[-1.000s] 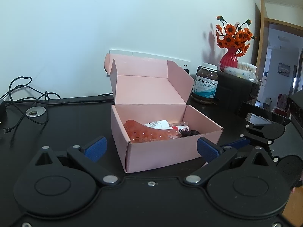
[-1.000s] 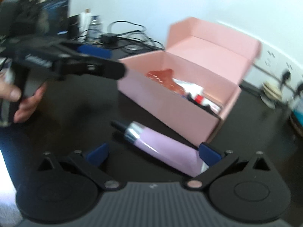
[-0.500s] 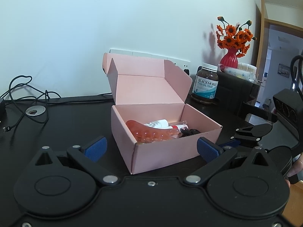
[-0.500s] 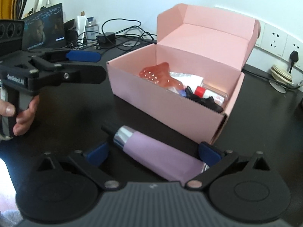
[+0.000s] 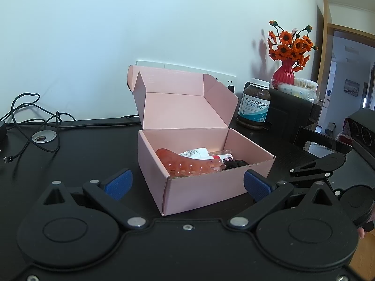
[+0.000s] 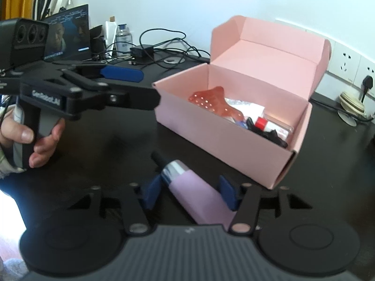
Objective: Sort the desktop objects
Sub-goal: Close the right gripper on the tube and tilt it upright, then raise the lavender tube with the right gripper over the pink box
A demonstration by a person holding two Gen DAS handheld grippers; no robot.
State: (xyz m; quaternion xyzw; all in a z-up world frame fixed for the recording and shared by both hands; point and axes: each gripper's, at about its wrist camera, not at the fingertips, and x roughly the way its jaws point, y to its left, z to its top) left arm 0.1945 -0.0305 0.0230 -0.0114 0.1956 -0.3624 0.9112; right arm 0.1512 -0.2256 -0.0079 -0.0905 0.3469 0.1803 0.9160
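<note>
Right gripper (image 6: 189,193) closed around the lilac tube (image 6: 199,201) lying on the desk (image 6: 105,159) beside the open pink box (image 6: 225,138), likely for boxing it. Left gripper (image 5: 186,183) spread wide, holding nothing, facing the box.

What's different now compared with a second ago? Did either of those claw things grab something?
Yes. The right gripper has closed its wide-open fingers onto the lilac tube lying in front of the pink box. The left gripper stayed open, hovering in front of the box. The box's contents look unchanged, and the fish oil jar has not moved.
</note>
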